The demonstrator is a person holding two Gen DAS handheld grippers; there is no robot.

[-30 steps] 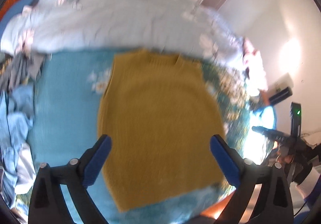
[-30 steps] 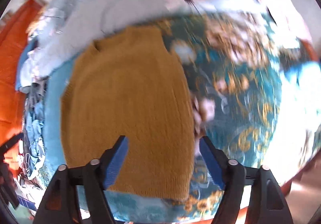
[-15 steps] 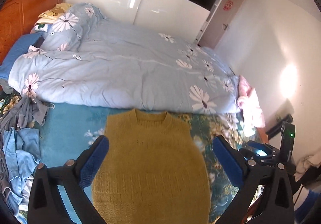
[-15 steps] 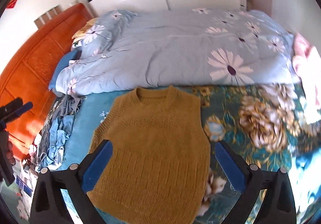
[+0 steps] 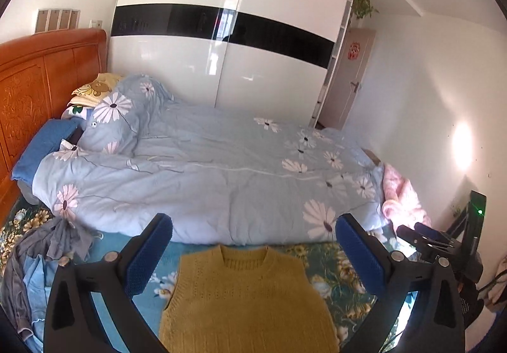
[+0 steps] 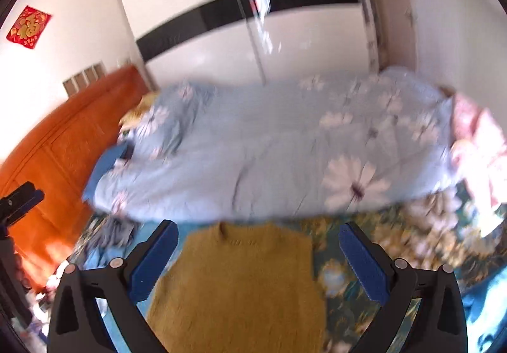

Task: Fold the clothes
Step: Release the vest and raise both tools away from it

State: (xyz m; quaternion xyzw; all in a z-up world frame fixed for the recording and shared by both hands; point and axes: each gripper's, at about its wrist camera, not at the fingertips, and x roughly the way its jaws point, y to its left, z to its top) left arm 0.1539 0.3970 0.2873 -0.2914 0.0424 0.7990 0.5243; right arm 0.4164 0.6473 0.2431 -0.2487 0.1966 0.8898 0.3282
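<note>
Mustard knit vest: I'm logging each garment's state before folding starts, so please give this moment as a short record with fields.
garment: mustard knit vest, sleeveless, round neck
state: spread flat, unfolded, neckline toward the duvet
surface: teal floral bedspread
behind it: light blue daisy duvet
left of it: heap of grey and blue clothes
left gripper: open, holding nothing
right gripper: open, holding nothing
contact with vest: none visible
image quality: right wrist view blurred
</note>
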